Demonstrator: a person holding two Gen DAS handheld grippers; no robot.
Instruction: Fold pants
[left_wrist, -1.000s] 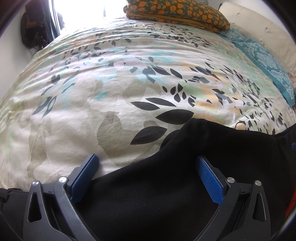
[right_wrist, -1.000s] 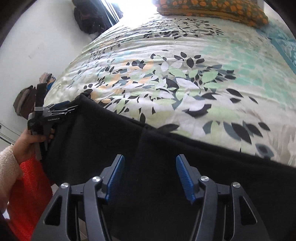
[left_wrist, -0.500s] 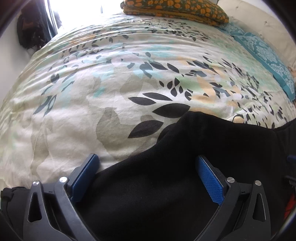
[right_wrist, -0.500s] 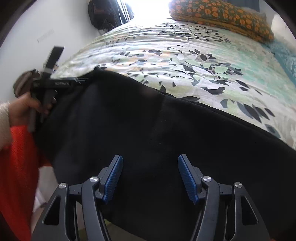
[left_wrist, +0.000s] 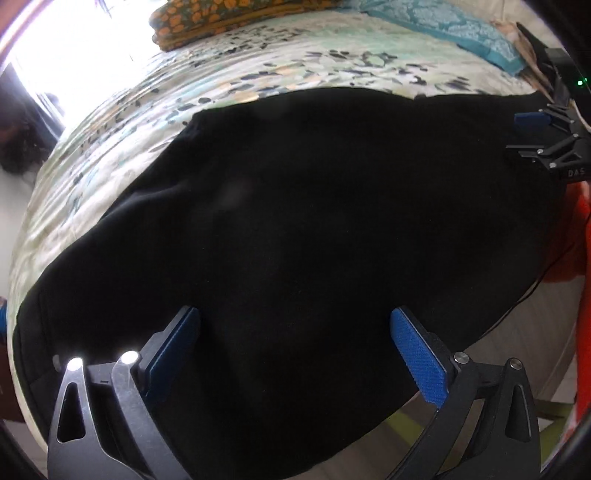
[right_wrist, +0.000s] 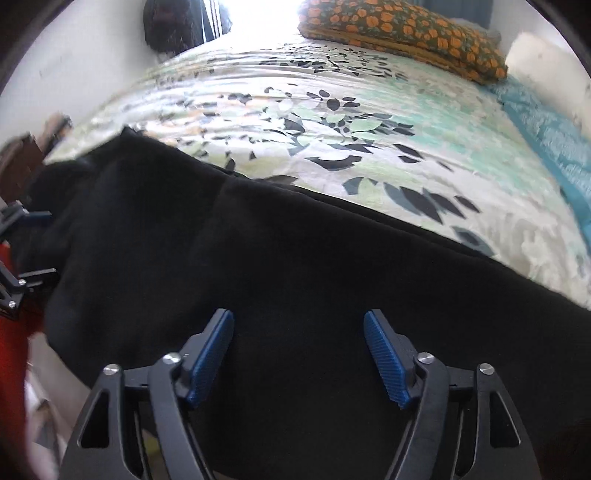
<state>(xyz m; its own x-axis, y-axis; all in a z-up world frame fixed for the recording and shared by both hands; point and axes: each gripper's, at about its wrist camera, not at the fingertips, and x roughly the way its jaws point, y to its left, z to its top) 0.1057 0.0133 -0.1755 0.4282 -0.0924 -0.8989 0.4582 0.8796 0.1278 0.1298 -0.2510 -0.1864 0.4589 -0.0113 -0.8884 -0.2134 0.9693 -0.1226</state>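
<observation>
Along the near edge of the bed (right_wrist: 332, 122), the black pants (left_wrist: 295, 221) lie spread flat. Left gripper (left_wrist: 295, 343) stands wide, gripping nothing; right gripper (right_wrist: 299, 354) is opening, cloth beneath, not pinched. Overhanging fabric could slide off, dragging the fold crooked.

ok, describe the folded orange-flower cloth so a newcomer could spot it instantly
Start from the bed with the leaf-print cover. At its far end, by the bright window, lies the folded orange-flower cloth, a flat stack. Dark ground with orange blooms and a mustard edge sets it apart from the plain teal patterned cloth beside it and the black pants nearest the camera.
</observation>
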